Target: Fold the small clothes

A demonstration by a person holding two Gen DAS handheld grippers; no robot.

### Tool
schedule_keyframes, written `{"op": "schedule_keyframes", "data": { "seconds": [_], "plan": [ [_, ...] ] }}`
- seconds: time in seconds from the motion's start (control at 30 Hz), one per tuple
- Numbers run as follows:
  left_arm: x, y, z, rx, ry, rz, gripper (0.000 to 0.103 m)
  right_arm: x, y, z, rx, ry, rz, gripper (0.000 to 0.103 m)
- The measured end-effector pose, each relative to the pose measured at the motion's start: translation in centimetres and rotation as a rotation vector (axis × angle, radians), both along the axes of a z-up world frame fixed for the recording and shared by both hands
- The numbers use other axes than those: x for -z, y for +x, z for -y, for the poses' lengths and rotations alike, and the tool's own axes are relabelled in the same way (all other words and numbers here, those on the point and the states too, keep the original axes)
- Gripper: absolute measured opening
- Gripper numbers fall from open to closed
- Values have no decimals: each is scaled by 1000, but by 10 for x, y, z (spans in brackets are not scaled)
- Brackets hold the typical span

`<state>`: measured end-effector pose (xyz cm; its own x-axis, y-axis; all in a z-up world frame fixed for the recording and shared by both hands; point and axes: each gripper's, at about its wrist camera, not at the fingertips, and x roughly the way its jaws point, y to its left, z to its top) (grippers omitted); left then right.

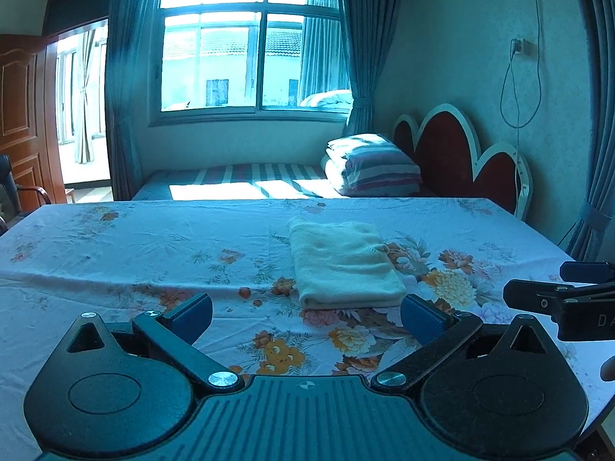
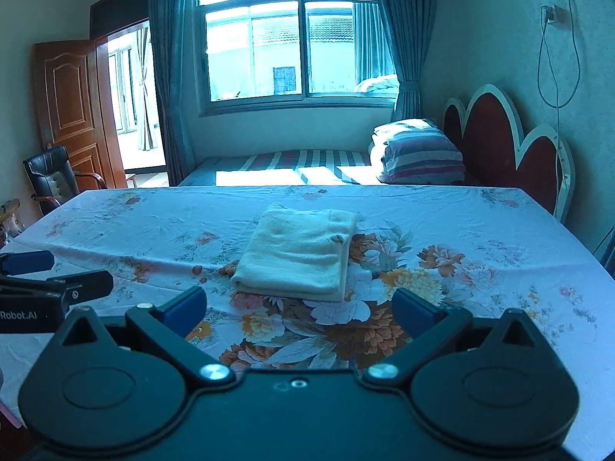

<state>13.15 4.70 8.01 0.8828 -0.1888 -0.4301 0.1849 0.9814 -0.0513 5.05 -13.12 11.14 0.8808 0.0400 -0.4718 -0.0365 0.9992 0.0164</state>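
A cream folded garment (image 1: 344,265) (image 2: 298,255) lies flat on the floral tablecloth (image 1: 134,253) (image 2: 153,230), near the table's middle. My left gripper (image 1: 307,317) stands open just short of the garment's near edge, nothing between its blue pads (image 1: 421,320). My right gripper (image 2: 300,309) is also open and empty, a little nearer than the garment. In the left wrist view the right gripper shows at the right edge, its fingertips (image 1: 522,294) pointing left. In the right wrist view the left gripper shows at the left edge, with a blue pad (image 2: 29,261) visible.
Beyond the table's far edge stands a bed with a striped sheet (image 1: 250,176) and stacked striped pillows (image 1: 374,169) against a red headboard (image 1: 461,153). A black chair (image 2: 50,180) and a wooden door (image 2: 69,103) are at the left. Curtains frame the window (image 1: 250,46).
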Motion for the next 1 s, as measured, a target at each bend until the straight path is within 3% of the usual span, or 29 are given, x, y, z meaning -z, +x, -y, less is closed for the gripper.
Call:
{"op": "schedule_keyframes", "data": {
  "seconds": [1.0],
  "plan": [
    [2, 6, 16, -9, -4, 2, 103, -4, 10, 4, -16, -9, 0, 103]
  ]
}}
